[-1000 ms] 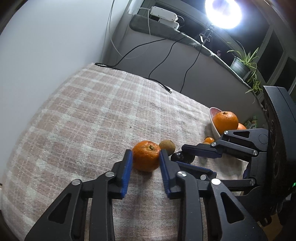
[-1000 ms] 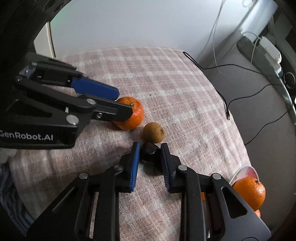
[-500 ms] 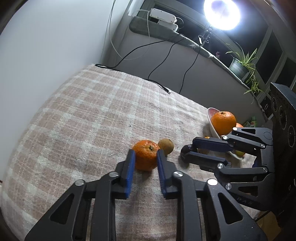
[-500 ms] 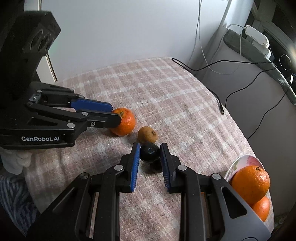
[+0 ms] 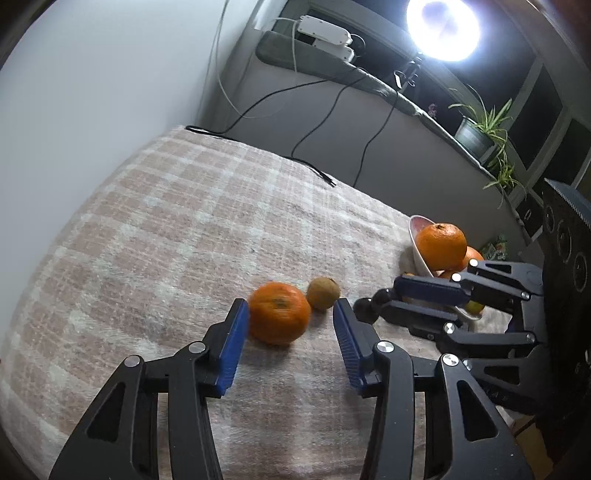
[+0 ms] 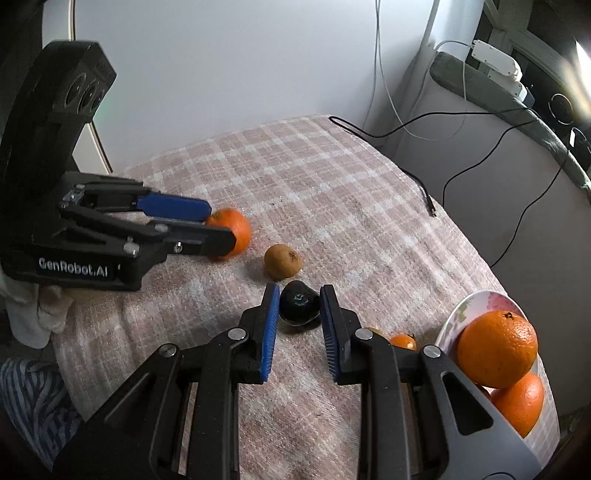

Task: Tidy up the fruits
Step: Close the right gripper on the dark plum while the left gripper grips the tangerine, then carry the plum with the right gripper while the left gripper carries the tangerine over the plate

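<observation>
While both grippers tilt downward over the checked blanket (image 5: 177,229) on the surface, they sit side by side, the left gripper (image 5: 286,317) to the left of the right gripper (image 6: 297,306). The left jaws are spreading apart around a mandarin (image 5: 279,312): the fruit lies on the blanket between them, close against the left pad, with a clear gap to the right pad. The right jaws are pressed onto a small dark fruit (image 6: 298,302), pinching it from both sides near their tips; from the left wrist view it shows as a dark lump at the end of the right gripper's fingers, a little above the blanket.

A brown kiwi (image 5: 323,292) rests on the blanket between the two grippers, just beside the mandarin and just ahead of the dark fruit. Off to the right a patterned bowl (image 6: 476,306) holds a large orange (image 6: 496,349) with another orange (image 6: 519,402) below it. A small orange fruit (image 6: 402,341) lies on the blanket next to the bowl, partly behind the right gripper's finger. Black cables (image 5: 314,173) trail over the blanket's far edge, and a bright lamp (image 5: 441,27) glares above a sill with a potted plant (image 5: 480,129).
</observation>
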Demonstrator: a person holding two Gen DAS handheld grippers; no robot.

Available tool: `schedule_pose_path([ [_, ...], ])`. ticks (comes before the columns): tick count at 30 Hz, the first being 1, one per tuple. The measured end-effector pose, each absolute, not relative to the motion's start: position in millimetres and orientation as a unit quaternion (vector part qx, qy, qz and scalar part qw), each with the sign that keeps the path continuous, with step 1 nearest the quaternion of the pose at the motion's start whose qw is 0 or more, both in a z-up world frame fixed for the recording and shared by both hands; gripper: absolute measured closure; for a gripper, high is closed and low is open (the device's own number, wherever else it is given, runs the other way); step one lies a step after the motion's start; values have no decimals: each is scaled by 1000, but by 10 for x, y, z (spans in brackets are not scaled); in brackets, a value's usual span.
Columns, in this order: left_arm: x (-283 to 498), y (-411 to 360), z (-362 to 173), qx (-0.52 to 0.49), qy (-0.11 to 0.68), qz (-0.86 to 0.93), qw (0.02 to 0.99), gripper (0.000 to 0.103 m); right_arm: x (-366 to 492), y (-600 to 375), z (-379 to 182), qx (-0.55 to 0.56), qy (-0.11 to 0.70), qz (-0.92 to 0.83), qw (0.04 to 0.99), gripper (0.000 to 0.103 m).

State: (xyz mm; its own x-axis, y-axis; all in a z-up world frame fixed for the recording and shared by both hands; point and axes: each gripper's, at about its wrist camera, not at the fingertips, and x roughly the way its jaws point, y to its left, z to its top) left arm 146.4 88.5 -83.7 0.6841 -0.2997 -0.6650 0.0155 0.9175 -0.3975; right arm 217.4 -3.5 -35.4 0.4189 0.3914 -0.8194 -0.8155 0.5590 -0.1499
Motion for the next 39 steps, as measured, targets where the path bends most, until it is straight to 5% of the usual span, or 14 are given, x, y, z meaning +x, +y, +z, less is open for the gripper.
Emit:
schedule_pose_path([
  [7,1548,783,-910,-152,405,-68,899,65,2177,-134,-274,-271,378,373,803,80],
  [39,1707,-55,-525,-131,375,-150,905,65,2050,-1746,88,-195,363,275,869,80],
])
